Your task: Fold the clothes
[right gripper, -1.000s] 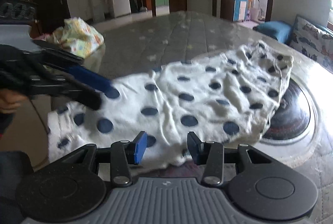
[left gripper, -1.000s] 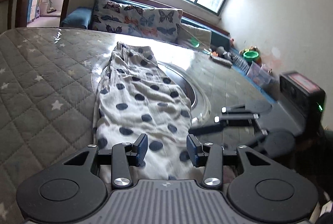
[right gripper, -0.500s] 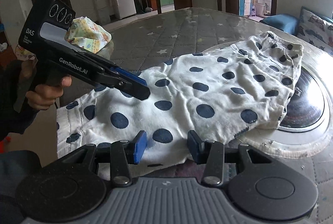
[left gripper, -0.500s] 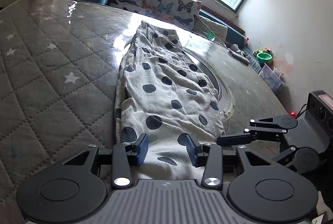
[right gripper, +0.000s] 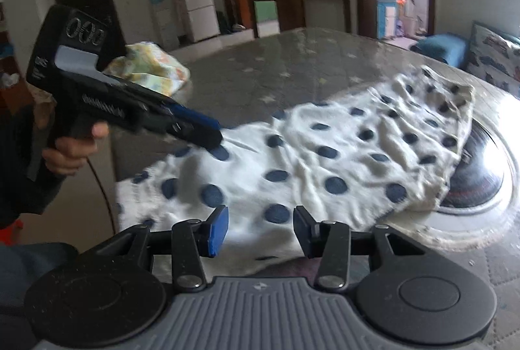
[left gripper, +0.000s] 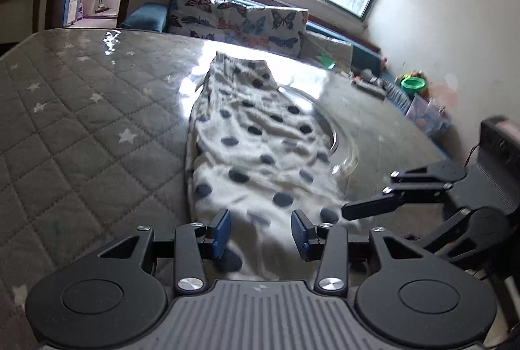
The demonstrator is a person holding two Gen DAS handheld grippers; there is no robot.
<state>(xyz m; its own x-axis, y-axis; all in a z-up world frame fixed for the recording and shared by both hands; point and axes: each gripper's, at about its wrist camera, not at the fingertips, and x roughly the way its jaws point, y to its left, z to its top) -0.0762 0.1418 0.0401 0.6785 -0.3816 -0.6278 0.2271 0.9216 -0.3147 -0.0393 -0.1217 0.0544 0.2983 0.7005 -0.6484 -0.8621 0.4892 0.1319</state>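
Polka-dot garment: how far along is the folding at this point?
Done: the polka-dot garment lies spread lengthwise on the quilted table, though wrinkled. In hand: the left claw and right claw are open at its near end, gripping nothing. Left: no fold shows yet; the crumpled printed cloth also waits.

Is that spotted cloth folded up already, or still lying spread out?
Spread out: the polka-dot cloth lies stretched lengthwise, wrinkled, across the quilted table.

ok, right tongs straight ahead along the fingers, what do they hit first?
Most likely the polka-dot garment: its near edge lies just past the open right tongs. Depth is unclear, so they might skim over it.
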